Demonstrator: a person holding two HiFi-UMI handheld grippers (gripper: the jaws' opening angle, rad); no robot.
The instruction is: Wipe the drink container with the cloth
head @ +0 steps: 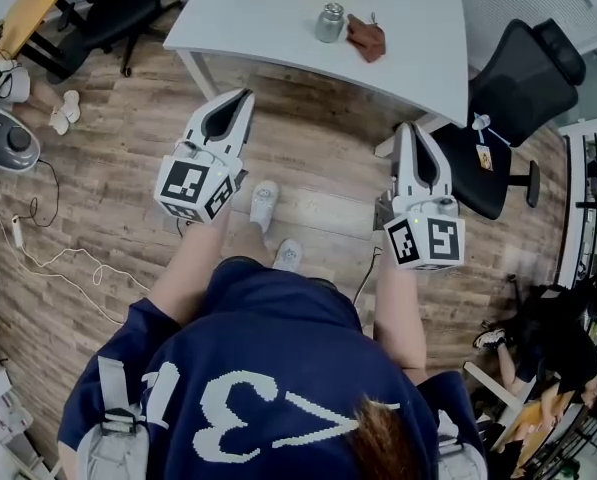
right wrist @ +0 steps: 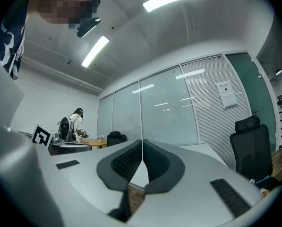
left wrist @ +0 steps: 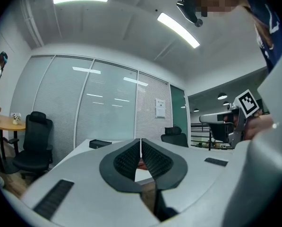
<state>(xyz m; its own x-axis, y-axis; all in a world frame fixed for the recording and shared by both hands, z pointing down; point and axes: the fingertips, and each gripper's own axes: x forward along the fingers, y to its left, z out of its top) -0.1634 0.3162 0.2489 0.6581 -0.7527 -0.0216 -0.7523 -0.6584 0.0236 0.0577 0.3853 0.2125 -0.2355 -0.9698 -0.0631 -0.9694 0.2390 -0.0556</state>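
Head view: left gripper (head: 244,96) & right gripper (head: 407,128) closed, empty; drink container (head: 329,23), cloth (head: 366,38) on table (head: 258,18).

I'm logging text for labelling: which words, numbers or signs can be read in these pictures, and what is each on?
"31": large white figures on the person's dark blue shirt, as the head view shows them; the rest is folded or cut off.
Wall notice: too small to read.
Marker cubes: square patterns only, no words.

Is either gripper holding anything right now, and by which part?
Nothing. The left gripper and right gripper are shut and empty; drink container and cloth sit on the table.
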